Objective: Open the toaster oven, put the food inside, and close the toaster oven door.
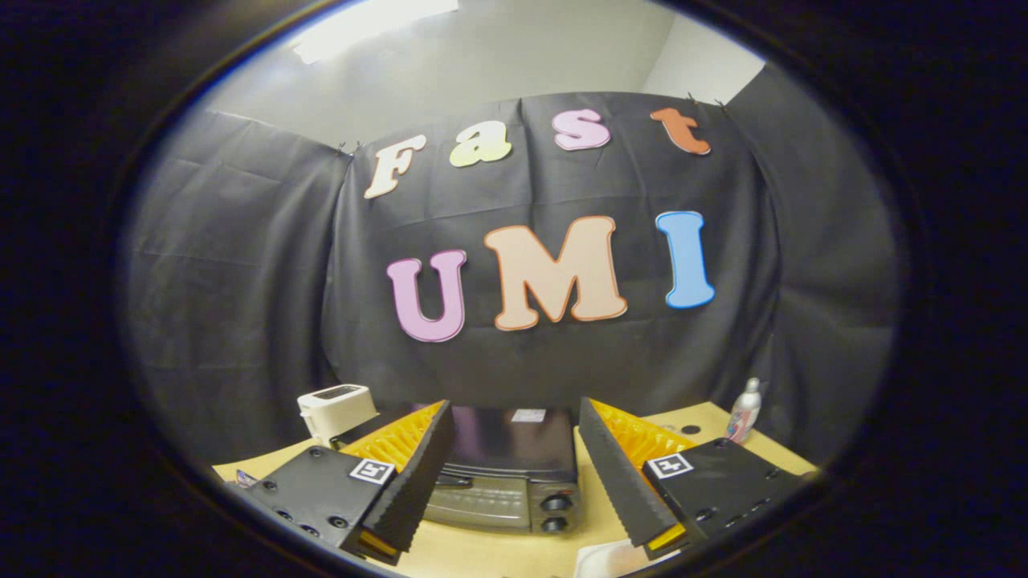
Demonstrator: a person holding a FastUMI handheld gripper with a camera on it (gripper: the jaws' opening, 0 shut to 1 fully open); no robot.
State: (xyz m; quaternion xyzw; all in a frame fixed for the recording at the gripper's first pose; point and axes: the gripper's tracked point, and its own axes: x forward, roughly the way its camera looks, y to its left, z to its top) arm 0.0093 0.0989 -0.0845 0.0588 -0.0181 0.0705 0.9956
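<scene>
A dark toaster oven [511, 470] stands on the wooden table [474, 554], seen from above and in front, framed between my two fingers. Its glass door looks closed, and two round knobs [556, 512] sit on its right front. My gripper [514, 490] hovers above the table, open wide, with nothing between its fingers. A white object [610, 559] lies on the table just below the right finger; I cannot tell what it is.
A white pop-up toaster [336, 409] stands behind the left finger, left of the oven. A small white bottle [744, 411] stands at the table's far right corner. The black cloth wall closes the table off behind.
</scene>
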